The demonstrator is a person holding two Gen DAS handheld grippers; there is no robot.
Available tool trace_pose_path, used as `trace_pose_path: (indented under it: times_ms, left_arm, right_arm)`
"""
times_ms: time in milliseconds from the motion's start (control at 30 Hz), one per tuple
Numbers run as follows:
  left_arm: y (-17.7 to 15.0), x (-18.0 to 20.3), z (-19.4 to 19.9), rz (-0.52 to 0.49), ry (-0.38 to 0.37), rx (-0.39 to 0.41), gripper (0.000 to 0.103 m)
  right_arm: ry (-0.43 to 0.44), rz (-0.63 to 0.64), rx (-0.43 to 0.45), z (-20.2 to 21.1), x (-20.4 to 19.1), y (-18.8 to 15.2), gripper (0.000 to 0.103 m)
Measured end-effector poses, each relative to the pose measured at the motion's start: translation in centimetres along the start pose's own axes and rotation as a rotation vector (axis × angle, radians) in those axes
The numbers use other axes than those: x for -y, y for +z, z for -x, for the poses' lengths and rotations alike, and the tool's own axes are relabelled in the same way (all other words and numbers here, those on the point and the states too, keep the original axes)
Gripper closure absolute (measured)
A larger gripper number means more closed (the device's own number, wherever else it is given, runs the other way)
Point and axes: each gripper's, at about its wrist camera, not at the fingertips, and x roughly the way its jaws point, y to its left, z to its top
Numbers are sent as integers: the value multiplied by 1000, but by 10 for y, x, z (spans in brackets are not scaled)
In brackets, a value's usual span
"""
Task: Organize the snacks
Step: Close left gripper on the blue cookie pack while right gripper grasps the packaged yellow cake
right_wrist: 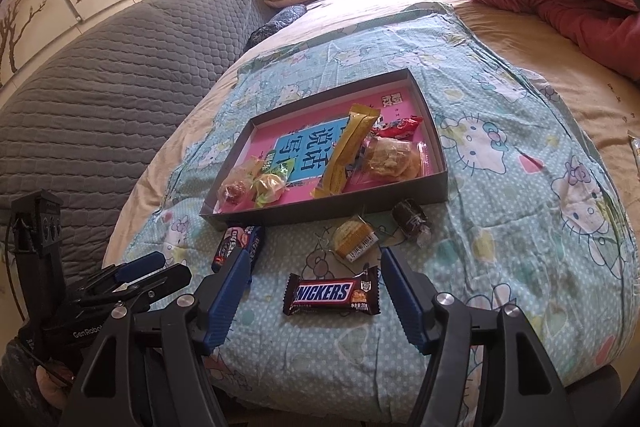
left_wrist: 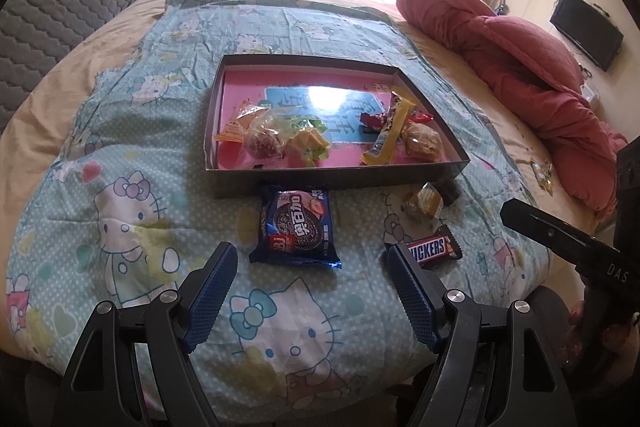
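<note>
**Inspector:** Snacks first. Where do they lie?

**Clerk:** Several sit inside the shallow box (left_wrist: pixel 448 169), which has a pink floor and dark walls and rests on the cartoon-cat quilt (left_wrist: pixel 132 195). On its left side lies a cluster of small clear-wrapped sweets (left_wrist: pixel 264 137); on its right a long yellow bar (right_wrist: pixel 348 155) lies tilted beside a clear-packed pastry (right_wrist: pixel 394 159) and some red wrappers (right_wrist: pixel 404 127).

**Inspector:** And outside the box?

**Clerk:** Four items on the quilt, all on the near side. A blue cookie packet (left_wrist: pixel 296 227) touches the box's front wall. A Snickers bar (right_wrist: pixel 332 293) lies flat, nearer the camera. Between it and the box sit a small yellow-labelled sweet (right_wrist: pixel 354 239) and a dark wrapped piece (right_wrist: pixel 412 221), close to each other.

**Inspector:** Grippers?

**Clerk:** The left gripper (left_wrist: pixel 310 259) stands wide above the quilt, nothing between its blue pads; the cookie packet lies just ahead of it. The right gripper (right_wrist: pixel 314 271) is also spread. The Snickers bar lies between its fingers, and neither pad touches it.

**Inspector:** Surroundings?

**Clerk:** A red duvet (left_wrist: pixel 504 67) is bunched at the bed's far right; a grey quilted cover (right_wrist: pixel 100 99) lies at the left.
</note>
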Motion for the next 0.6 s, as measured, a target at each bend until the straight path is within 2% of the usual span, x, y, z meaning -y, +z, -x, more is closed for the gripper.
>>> trace_pose_path:
  times_ms: [600]
  left_arm:
    - [-10, 0, -23, 17, 5, -86, 24]
  right_arm:
    - [-47, 72, -43, -16, -1, -9, 35]
